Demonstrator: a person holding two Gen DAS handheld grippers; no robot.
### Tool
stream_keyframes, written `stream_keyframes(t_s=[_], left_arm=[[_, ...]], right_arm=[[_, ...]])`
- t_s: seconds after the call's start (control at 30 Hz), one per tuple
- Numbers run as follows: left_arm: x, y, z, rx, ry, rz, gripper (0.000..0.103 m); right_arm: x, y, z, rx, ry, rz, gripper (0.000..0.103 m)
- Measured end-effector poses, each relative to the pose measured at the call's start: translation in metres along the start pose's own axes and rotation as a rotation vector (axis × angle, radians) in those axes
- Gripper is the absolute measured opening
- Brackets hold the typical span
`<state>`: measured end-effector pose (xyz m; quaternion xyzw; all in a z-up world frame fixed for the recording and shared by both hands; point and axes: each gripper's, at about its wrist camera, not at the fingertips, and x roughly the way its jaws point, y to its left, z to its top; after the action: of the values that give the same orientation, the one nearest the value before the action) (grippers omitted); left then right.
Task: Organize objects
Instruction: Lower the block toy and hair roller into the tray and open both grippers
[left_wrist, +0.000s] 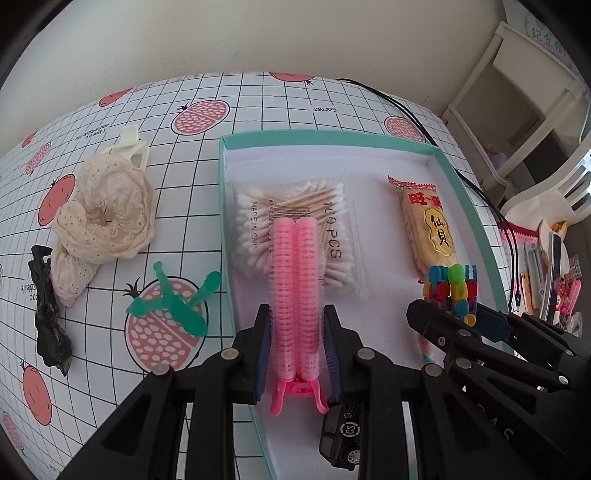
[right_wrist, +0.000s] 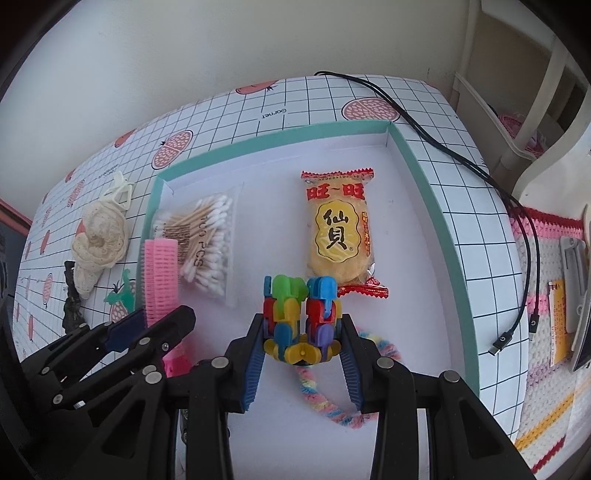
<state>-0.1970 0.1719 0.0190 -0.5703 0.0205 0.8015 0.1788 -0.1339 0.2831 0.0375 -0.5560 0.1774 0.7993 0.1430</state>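
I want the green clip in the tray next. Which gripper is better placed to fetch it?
Probably the left: the green clip lies on the table just left of the tray, on its side. It must first release the pink roller. The right holds the toy farther away.

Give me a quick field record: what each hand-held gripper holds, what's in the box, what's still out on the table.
left hand-held gripper: shut on pink hair roller clip, over the box
right hand-held gripper: shut on colourful block toy, over the box
box: teal rim, open
in box: cotton swab bag, rice cracker packet, pastel rope, black toy car
on table: cream scrunchie, white clip, green clip, black clip
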Motion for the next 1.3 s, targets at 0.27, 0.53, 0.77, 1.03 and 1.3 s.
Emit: stream_keyframes(t_s=[0.27,0.53,0.77,1.03,1.3], left_arm=[[0.001,0.001,-0.001,0.001,0.004,-0.002,0.028],[0.0,0.001,0.003,0.006,0.026,-0.006,0.028],[-0.01,0.007,0.01,-0.011,0.017,-0.01,0.033],[-0.034,0.006,0.017,-0.001,-0.032,-0.02,0.034],[-0.044,0.005,0.018,0.003,-0.055,-0.021,0.035]], right_arm=[[0.004,-0.003,-0.001,0.012,0.007,-0.002,0.04],[0.003,0.0,-0.001,0.003,0.014,-0.014,0.041],[-0.006,0.002,0.001,-0.009,0.0,-0.008,0.046],[-0.028,0.009,0.006,-0.028,-0.05,0.0,0.046],[-0.041,0.011,0.007,-0.035,-0.078,0.006,0.046]])
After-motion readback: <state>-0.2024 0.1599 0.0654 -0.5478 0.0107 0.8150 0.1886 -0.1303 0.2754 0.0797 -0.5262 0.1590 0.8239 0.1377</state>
